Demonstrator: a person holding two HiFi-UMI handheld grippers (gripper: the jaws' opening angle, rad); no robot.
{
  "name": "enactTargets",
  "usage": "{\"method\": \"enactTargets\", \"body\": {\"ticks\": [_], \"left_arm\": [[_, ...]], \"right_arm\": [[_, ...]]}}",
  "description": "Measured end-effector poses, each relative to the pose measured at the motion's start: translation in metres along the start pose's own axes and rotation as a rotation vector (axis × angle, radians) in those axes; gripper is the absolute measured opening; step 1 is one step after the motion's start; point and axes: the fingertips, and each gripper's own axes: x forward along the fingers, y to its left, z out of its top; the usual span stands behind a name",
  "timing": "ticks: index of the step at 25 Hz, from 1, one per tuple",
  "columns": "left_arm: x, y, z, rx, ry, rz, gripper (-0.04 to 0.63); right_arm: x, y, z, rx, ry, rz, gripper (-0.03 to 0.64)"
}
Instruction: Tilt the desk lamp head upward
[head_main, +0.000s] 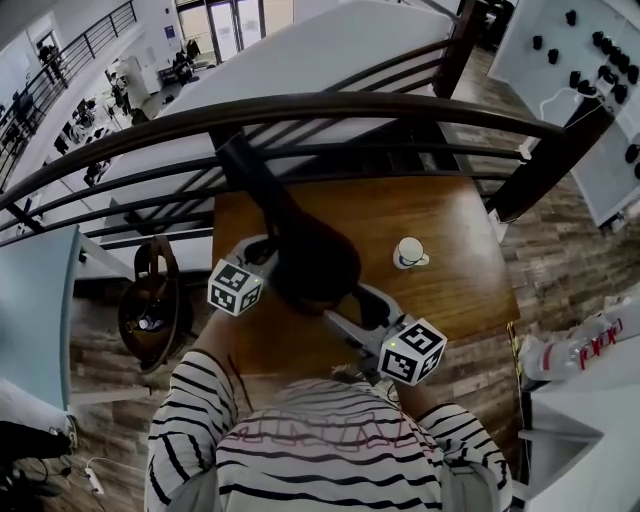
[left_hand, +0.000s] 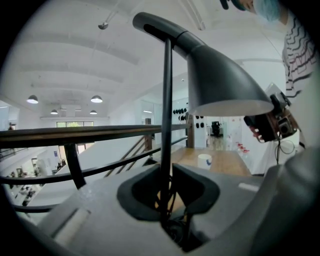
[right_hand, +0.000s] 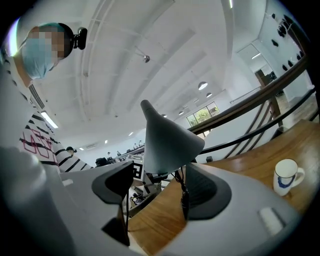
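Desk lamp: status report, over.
Left gripper shut on lamp stem. Right gripper open, lamp head just ahead, not gripped. Mug off to the side, clear.

place: open-plan office mezzanine | cues: railing (head_main: 300, 105), workstations below (head_main: 125, 90), ceiling lamps (left_hand: 96, 99)

The desk lamp head (head_main: 310, 262) is dark grey to black, and its thin lamp stem (left_hand: 166, 125) is black. Beneath the lamp head, the table (head_main: 460, 220) is warm brown wood with a streaky grain. To the right of the lamp head, the mug (head_main: 408, 252) is white with a blue mark. The left gripper (left_hand: 167, 197) and right gripper (right_hand: 155, 192) are pale grey with dark pads. Their marker cubes (head_main: 236, 288) bear black-and-white squares. Beyond the lamp head, the railing (head_main: 300, 105) is dark. On the near side of the lamp head, the shirt (head_main: 300, 450) is white with black stripes and pink lettering.
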Motion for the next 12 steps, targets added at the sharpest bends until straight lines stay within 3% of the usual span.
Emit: {"method": "enactTargets", "body": {"ticks": [12], "left_arm": [[0.002,-0.002,-0.001,-0.041,0.001,0.038,0.077]], "right_arm": [[-0.031,0.013,0.03,-0.052,-0.097,-0.047,0.311]]}}
